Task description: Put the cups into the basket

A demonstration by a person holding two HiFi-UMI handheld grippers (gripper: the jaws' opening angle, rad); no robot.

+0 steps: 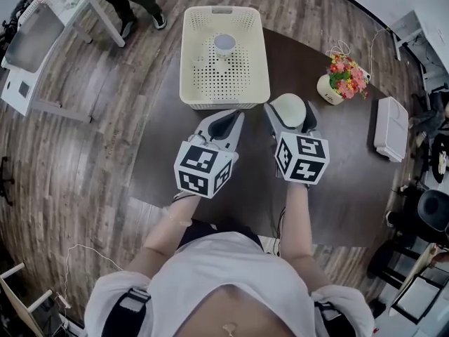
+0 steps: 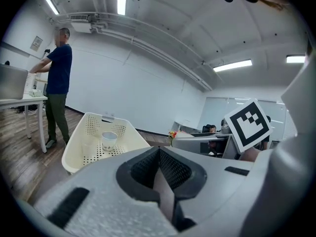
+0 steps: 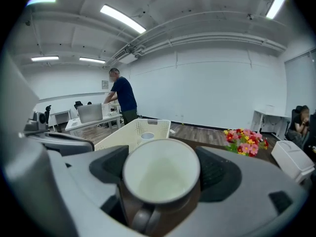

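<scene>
No text can be read; the wall notice (image 2: 35, 43) is too small

The basket (image 1: 245, 79) lay open on top, with one cup (image 1: 224, 45) standing mid-floor; flowers (image 1: 345, 72) stood well to its right.

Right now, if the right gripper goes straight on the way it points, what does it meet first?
Probably the basket: the right gripper, jaws shut on the cup, points toward its near right corner, nothing between. Height is unclear, so it might clear the rim.
</scene>
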